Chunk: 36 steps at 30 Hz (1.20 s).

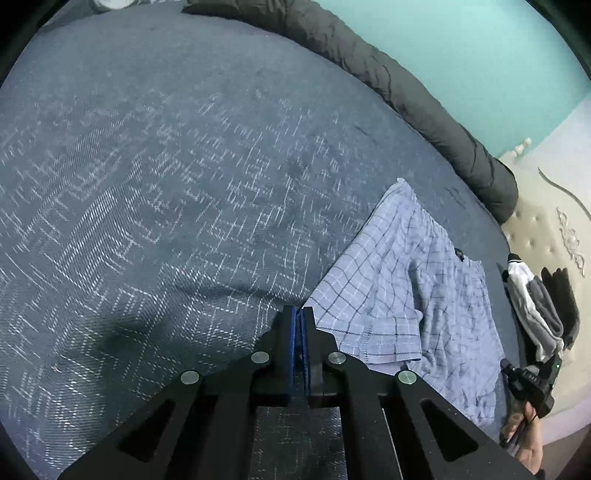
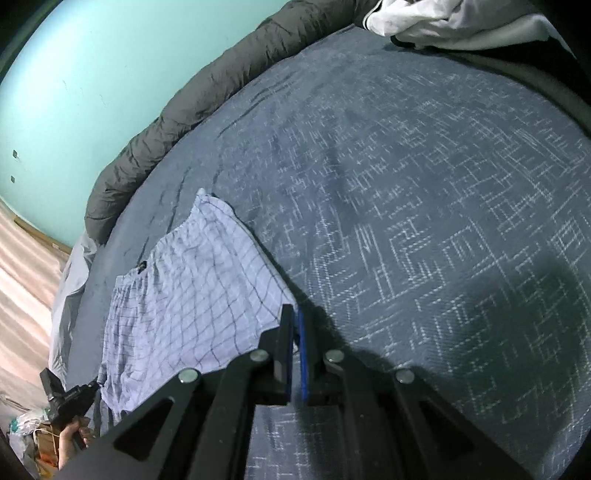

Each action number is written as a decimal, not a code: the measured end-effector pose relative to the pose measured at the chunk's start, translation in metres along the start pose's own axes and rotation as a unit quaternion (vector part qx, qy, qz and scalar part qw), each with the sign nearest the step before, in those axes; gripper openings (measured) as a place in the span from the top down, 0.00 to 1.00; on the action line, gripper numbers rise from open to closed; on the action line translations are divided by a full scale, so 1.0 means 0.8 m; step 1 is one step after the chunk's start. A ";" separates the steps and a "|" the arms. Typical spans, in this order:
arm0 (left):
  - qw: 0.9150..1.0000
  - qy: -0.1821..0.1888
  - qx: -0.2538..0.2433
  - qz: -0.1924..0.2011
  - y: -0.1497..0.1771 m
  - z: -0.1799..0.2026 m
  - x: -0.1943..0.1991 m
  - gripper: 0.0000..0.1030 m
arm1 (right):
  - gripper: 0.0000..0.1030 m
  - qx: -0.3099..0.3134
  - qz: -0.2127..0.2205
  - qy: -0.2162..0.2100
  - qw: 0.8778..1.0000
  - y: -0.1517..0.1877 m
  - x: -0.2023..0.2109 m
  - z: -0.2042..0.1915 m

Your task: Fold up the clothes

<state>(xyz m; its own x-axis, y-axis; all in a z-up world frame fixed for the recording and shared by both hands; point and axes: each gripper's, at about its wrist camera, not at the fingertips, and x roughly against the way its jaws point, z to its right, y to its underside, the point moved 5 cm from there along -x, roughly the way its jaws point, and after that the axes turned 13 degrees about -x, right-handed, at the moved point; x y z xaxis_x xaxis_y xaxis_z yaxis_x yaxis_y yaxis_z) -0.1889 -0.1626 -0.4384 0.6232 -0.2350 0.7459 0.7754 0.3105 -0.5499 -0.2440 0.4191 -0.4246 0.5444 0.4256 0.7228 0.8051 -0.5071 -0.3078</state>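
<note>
Your white garment pile (image 2: 443, 18) is cut off at the upper right frame edge. Your hand (image 1: 524, 439), lower right, is partly hidden behind its gripper body. Bagged clutter (image 2: 26, 432), lower left, is too blurred to identify.

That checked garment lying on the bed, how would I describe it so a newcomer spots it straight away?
Start with the wide dark blue bedspread with pale woven line patterns, edged by a long dark grey rolled quilt along the turquoise wall. On it lies a pair of light blue shorts with a thin dark check and gathered waistband. Unlike the plain white and grey clothes piled nearby, it alone is checked and spread flat.
</note>
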 end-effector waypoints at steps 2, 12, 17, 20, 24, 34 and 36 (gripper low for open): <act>1.000 0.002 0.003 0.002 0.001 0.006 0.006 0.93 | 0.97 -0.012 0.001 -0.004 1.000 -0.002 0.000 0.003; 1.000 0.022 0.010 0.006 0.006 0.049 0.029 0.89 | 0.66 -0.009 0.034 -0.004 0.999 -0.005 0.026 -0.006; 0.999 0.045 -0.009 -0.012 0.015 0.090 0.016 0.72 | 0.66 -0.026 0.029 -0.018 0.999 -0.004 0.029 -0.002; 0.999 0.051 -0.007 -0.018 0.018 0.101 0.006 0.68 | 0.66 -0.022 0.025 -0.029 0.999 -0.001 0.028 -0.007; 0.999 0.044 0.005 -0.021 0.017 0.101 -0.008 0.67 | 0.66 -0.023 0.018 -0.039 0.999 0.003 0.028 -0.010; 0.999 0.028 -0.003 -0.026 0.002 0.095 -0.034 0.99 | 0.66 -0.029 0.015 -0.062 0.998 0.000 0.029 -0.016; 0.999 0.029 -0.013 -0.025 -0.004 0.096 -0.029 0.99 | 0.66 -0.031 0.016 -0.065 0.997 -0.001 0.030 -0.016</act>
<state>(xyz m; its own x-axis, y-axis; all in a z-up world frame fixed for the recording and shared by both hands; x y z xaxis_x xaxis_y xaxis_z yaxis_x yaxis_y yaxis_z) -0.2137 -0.0877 -0.4248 0.5879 -0.3037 0.7497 0.8076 0.2731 -0.5227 -0.2345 0.4200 -0.3996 0.5980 0.5001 0.6264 0.7734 -0.5652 -0.2870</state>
